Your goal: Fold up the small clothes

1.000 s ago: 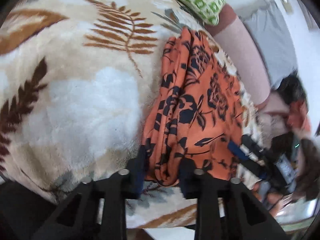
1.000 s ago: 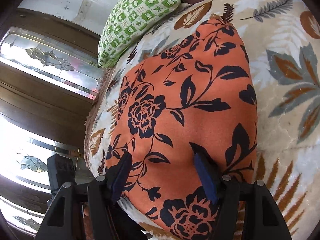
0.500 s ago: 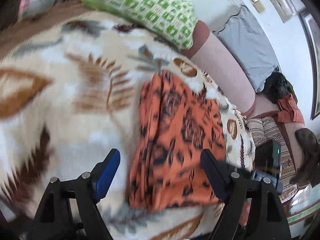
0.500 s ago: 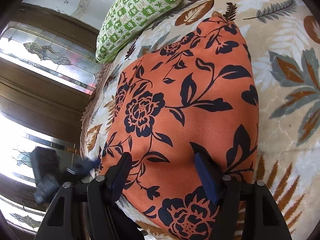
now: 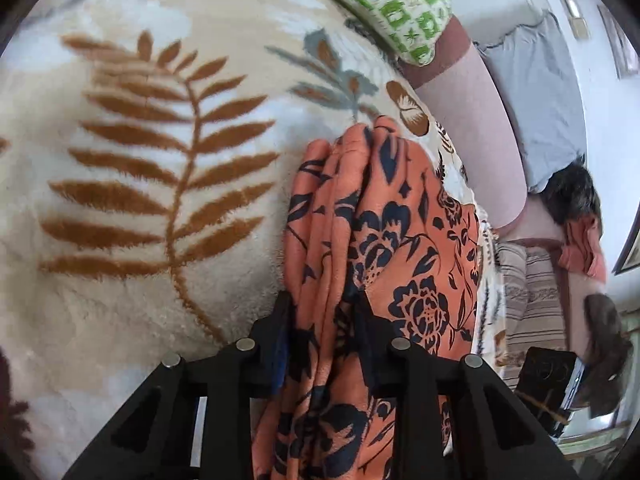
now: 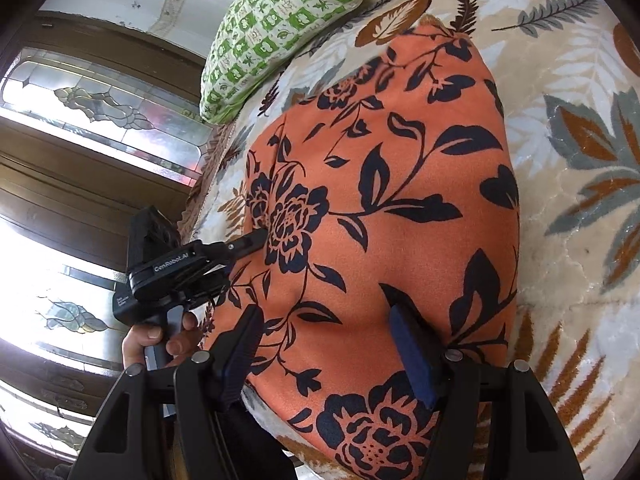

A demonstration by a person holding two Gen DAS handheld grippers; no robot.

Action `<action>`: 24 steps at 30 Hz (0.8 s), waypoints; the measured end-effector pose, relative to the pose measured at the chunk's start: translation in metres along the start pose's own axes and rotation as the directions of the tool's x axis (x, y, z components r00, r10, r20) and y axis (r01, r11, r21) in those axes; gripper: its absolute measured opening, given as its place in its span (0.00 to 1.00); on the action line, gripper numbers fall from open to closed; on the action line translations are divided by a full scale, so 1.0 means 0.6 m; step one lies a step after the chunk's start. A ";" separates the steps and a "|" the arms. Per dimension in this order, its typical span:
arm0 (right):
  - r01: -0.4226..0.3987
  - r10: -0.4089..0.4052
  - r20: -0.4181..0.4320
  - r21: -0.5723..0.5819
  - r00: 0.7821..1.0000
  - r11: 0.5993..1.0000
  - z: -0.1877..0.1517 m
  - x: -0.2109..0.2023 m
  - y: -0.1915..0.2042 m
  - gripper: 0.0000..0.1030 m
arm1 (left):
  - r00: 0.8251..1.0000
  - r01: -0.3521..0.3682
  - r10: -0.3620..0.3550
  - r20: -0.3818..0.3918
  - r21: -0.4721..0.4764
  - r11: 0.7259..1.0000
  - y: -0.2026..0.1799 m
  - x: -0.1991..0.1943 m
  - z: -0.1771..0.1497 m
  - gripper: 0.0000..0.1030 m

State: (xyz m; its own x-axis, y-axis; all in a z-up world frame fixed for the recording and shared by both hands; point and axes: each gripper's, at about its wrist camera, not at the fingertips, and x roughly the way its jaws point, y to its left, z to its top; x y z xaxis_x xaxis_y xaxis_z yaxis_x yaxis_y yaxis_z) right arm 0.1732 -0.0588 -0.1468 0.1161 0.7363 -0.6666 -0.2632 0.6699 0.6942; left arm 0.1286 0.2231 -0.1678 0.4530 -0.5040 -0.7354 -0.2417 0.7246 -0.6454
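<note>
An orange garment with black flowers (image 6: 380,200) lies flat on a leaf-patterned blanket (image 6: 580,120). My left gripper (image 5: 322,312) is shut on a bunched edge of the garment (image 5: 332,240), with folds running up between its fingers. In the right wrist view the left gripper (image 6: 248,242) reaches the garment's left edge. My right gripper (image 6: 328,344) is open, its fingers resting over the garment's near part, nothing held.
A green and white patterned pillow (image 6: 280,24) lies at the head of the bed (image 5: 392,4). The blanket (image 5: 140,180) spreads wide to the left. A pink sofa (image 5: 472,120) with grey cloth and clothes stands to the right. Wooden glazed doors (image 6: 80,120) stand beyond the bed.
My left gripper opened and lifted off half a second ago, then came back and shut on the garment's bunched edge. My right gripper stayed open over the garment.
</note>
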 end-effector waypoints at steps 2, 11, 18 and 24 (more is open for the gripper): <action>-0.006 0.006 -0.002 0.002 1.000 1.000 0.001 0.000 -0.003 0.67 | 0.998 -0.057 0.055 0.021 0.089 0.994 -0.034 -0.006 -0.005 0.31; -0.046 0.047 -0.012 0.020 0.999 0.999 0.001 -0.006 -0.014 0.67 | 0.989 -0.091 0.072 0.125 0.155 0.984 -0.093 0.004 0.053 0.67; -0.040 0.040 -0.020 0.011 0.999 0.999 0.001 -0.006 -0.012 0.67 | 0.992 -0.125 0.121 0.044 0.108 0.986 -0.056 0.056 0.085 0.24; -0.024 0.025 -0.019 0.014 1.000 1.000 0.003 -0.005 -0.009 0.67 | 0.974 -0.216 0.195 0.115 0.215 0.952 -0.094 0.041 0.067 0.24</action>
State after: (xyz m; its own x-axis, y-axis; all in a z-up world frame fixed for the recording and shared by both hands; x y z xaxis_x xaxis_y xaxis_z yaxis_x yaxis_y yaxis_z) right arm 0.1761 -0.0641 -0.1480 0.0917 0.7506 -0.6543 -0.2529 0.6531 0.7138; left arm 0.1878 0.1884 -0.1412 0.4925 -0.2954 -0.8186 -0.1437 0.9001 -0.4113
